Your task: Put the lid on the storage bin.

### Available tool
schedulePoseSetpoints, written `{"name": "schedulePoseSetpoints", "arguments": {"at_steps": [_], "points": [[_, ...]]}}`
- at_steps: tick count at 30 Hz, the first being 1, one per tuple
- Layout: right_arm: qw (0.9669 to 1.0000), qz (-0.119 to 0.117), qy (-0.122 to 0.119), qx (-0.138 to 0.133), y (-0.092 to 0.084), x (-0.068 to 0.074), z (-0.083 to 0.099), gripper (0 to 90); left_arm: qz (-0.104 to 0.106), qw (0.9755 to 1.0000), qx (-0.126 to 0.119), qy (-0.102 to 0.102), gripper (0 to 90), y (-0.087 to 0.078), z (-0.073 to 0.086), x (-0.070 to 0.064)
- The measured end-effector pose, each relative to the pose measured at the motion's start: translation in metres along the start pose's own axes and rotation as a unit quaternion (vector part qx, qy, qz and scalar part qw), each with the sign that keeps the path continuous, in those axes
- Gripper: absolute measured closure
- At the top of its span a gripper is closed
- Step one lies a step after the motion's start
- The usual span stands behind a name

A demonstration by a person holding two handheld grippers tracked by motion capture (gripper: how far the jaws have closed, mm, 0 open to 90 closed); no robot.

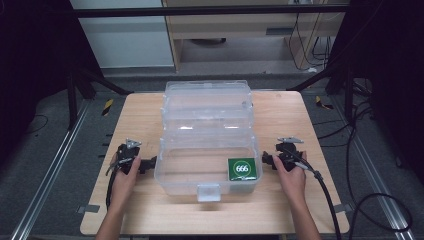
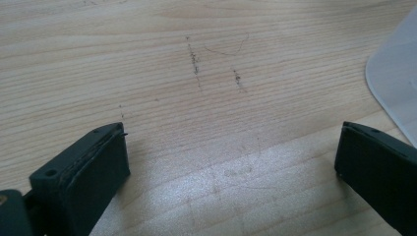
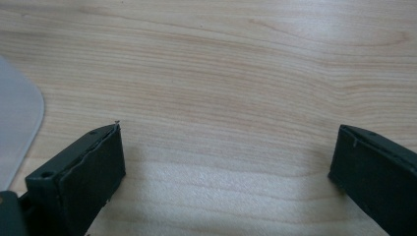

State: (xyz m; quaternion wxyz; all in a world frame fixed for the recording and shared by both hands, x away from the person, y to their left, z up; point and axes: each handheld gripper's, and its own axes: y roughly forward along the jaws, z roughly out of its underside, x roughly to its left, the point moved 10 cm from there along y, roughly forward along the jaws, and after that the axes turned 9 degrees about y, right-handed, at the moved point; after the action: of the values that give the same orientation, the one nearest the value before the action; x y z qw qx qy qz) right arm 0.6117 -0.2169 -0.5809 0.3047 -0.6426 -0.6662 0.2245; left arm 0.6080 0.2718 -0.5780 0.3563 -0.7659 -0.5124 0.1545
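A clear plastic storage box (image 1: 167, 175) stands in the middle of the wooden table (image 1: 280, 120), its lid (image 1: 207, 102) swung back and open. A green packet marked 666 (image 1: 242, 168) lies in the box's front right corner. My left gripper (image 1: 134, 161) sits just left of the box and points down at the table. Its jaws (image 2: 231, 147) are wide open over bare wood, with a box corner (image 2: 393, 83) to one side. My right gripper (image 1: 280, 159) sits just right of the box, jaws (image 3: 228, 147) spread wide over bare wood, with the box's edge (image 3: 17, 132) nearby.
A white latch (image 1: 208, 191) juts from the box's front wall. Cables trail from both grippers off the table's front. Dark frame struts and floor cables surround the table. Bare wood lies in front of the box and on either side.
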Motion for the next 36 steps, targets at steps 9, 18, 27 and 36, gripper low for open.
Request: {"name": "schedulePoseSetpoints", "arguments": {"at_steps": [9,18,27,36], "points": [[0.9994,-0.023,-0.024,0.003,-0.002,0.000,0.002,0.3,0.017,0.9997,-0.004,0.015,0.0,-0.001,0.001,-0.001],[0.9979,-0.042,-0.049,0.005,-0.010,-0.003,0.009,1.3,0.033,0.9965,-0.065,0.041,3.5,-0.037,-0.005,-0.004],[0.9877,-0.032,-0.152,-0.020,-0.073,-0.014,-0.029,21.0,0.061,0.9881,-0.095,0.104,2.3,-0.107,-0.032,-0.015],[0.9599,-0.079,-0.269,-0.013,-0.143,0.039,-0.088,35.6,0.112,0.9763,-0.041,0.181,3.4,-0.153,-0.031,-0.035]]}}
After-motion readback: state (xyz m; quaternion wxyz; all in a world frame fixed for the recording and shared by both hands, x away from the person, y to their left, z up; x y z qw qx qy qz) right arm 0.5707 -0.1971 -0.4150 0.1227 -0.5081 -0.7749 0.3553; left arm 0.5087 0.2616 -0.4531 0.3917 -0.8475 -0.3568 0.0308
